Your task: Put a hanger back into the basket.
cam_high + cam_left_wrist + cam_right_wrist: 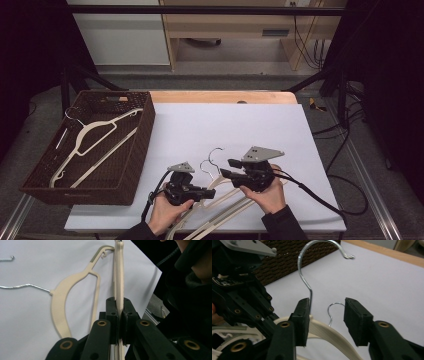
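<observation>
Two cream plastic hangers with metal hooks lie at the front of the white sheet, between my hands. My left gripper is shut on the thin edge of the upper hanger, its pads pressed against both sides. The other hanger lies flat on the sheet beside it. My right gripper is open, pointing left toward the left gripper. The upper hanger's steel hook rises just beside its left jaw, and the cream shoulder passes beneath the jaws. A second hook lies farther off on the sheet.
A dark wicker basket stands at the table's left, with one more cream hanger lying inside. The white sheet stretches bare toward the far wooden edge. Cables trail off to the right.
</observation>
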Action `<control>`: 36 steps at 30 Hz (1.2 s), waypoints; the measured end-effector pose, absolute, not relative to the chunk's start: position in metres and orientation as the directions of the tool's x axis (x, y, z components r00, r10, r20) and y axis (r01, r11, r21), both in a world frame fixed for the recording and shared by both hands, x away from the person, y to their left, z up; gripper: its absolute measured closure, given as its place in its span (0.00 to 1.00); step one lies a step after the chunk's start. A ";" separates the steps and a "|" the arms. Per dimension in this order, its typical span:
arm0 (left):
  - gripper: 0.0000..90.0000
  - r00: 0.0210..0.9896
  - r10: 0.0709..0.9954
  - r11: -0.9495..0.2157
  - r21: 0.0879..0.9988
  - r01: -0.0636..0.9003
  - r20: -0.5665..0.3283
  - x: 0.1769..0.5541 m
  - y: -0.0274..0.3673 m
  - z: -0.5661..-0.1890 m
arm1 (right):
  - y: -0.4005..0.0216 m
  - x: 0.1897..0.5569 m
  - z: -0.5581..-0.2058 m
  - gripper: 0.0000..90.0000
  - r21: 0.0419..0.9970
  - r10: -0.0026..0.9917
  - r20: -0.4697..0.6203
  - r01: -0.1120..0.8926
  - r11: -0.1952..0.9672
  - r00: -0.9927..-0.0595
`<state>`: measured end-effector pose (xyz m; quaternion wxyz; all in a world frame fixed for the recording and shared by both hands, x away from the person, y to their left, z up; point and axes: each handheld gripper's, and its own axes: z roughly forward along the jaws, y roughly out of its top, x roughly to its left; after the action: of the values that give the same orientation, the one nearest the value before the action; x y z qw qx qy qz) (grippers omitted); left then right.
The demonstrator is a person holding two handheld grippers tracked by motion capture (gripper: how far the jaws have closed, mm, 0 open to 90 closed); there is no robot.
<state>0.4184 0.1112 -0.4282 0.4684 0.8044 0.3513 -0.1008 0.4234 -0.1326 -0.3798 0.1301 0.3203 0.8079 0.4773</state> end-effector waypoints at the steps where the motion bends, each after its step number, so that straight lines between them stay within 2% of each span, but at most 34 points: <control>1: 0.96 0.733 0.471 -0.314 0.683 0.660 -0.491 0.418 0.111 -0.428 | -0.133 0.423 -0.380 0.61 0.855 0.642 0.096 0.393 0.339 -0.761; 2: 0.96 0.733 0.474 -0.306 0.689 0.657 -0.488 0.417 0.112 -0.425 | -0.137 0.423 -0.379 0.59 0.860 0.643 0.090 0.385 0.334 -0.760; 3: 0.96 0.738 0.477 -0.303 0.699 0.647 -0.477 0.416 0.115 -0.421 | -0.146 0.421 -0.376 0.50 0.878 0.667 0.084 0.372 0.302 -0.740; 4: 0.96 0.738 0.477 -0.303 0.699 0.647 -0.477 0.416 0.115 -0.421 | -0.146 0.421 -0.376 0.50 0.878 0.667 0.084 0.372 0.302 -0.740; 5: 0.96 0.747 0.485 -0.305 0.712 0.633 -0.456 0.415 0.118 -0.415 | -0.155 0.420 -0.374 0.44 0.889 0.677 0.080 0.359 0.283 -0.731; 9: 0.96 0.759 0.488 -0.304 0.731 0.610 -0.430 0.412 0.124 -0.408 | -0.168 0.418 -0.372 0.37 0.904 0.692 0.079 0.345 0.254 -0.717; 13: 0.96 0.781 0.492 -0.308 0.762 0.570 -0.384 0.408 0.134 -0.394 | -0.187 0.416 -0.372 0.24 0.921 0.730 0.070 0.324 0.214 -0.679; 19: 0.96 0.805 0.493 -0.325 0.789 0.522 -0.329 0.405 0.145 -0.381 | -0.200 0.416 -0.375 0.18 0.932 0.768 0.065 0.313 0.181 -0.638; 36: 0.96 0.839 0.511 -0.352 0.845 0.402 -0.186 0.405 0.187 -0.347 | -0.213 0.415 -0.373 0.12 0.940 0.807 0.046 0.299 0.164 -0.589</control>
<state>0.4046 0.1866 -0.3474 0.4966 0.8203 0.2783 0.0548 0.4152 -0.2134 -0.3731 0.2439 0.3823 0.7230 0.5212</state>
